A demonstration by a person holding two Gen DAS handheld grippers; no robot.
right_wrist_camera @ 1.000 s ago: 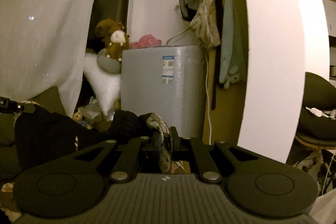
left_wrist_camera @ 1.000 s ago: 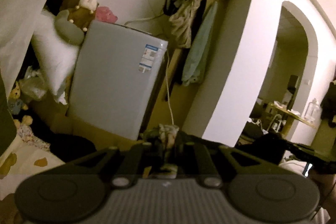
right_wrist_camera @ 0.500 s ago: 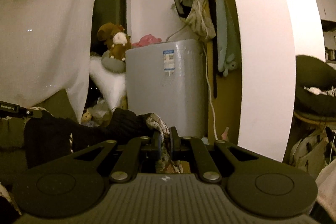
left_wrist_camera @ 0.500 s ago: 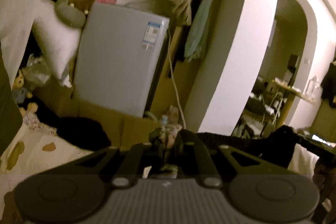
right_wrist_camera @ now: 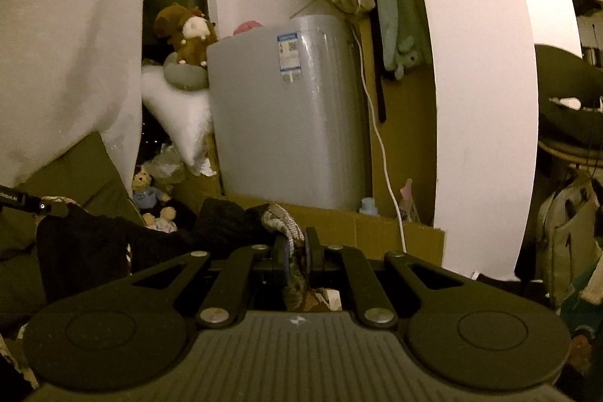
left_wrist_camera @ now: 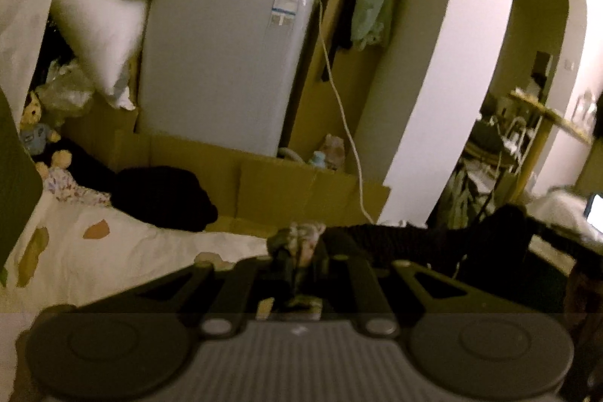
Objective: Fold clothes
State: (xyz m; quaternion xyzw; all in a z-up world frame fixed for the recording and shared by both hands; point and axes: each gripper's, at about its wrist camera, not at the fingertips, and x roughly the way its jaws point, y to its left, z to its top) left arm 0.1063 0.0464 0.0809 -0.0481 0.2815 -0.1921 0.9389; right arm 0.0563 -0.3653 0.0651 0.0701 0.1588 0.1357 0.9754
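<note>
My left gripper (left_wrist_camera: 299, 260) is shut on a bunched edge of a dark garment with a pale patterned lining (left_wrist_camera: 301, 238); the dark cloth (left_wrist_camera: 395, 238) stretches off to the right, held up in the air. My right gripper (right_wrist_camera: 297, 247) is shut on the other patterned edge of the garment (right_wrist_camera: 282, 217); its dark body (right_wrist_camera: 94, 243) hangs to the left toward the other gripper's black tip at the left edge. A second dark garment (left_wrist_camera: 162, 196) lies on the patterned bed sheet (left_wrist_camera: 113, 251).
A grey washing machine (left_wrist_camera: 222, 51) stands ahead on flattened cardboard (left_wrist_camera: 301, 187), with a white cord beside it. Stuffed toys (right_wrist_camera: 186, 36) and a white pillow (left_wrist_camera: 98, 25) are piled to its left. A white wall (right_wrist_camera: 478, 100) rises at right.
Both grippers stay shut on the garment. The left view has tilted downward, so the bed sheet and the dark garment on it have come into sight. The right view has dropped slightly.
</note>
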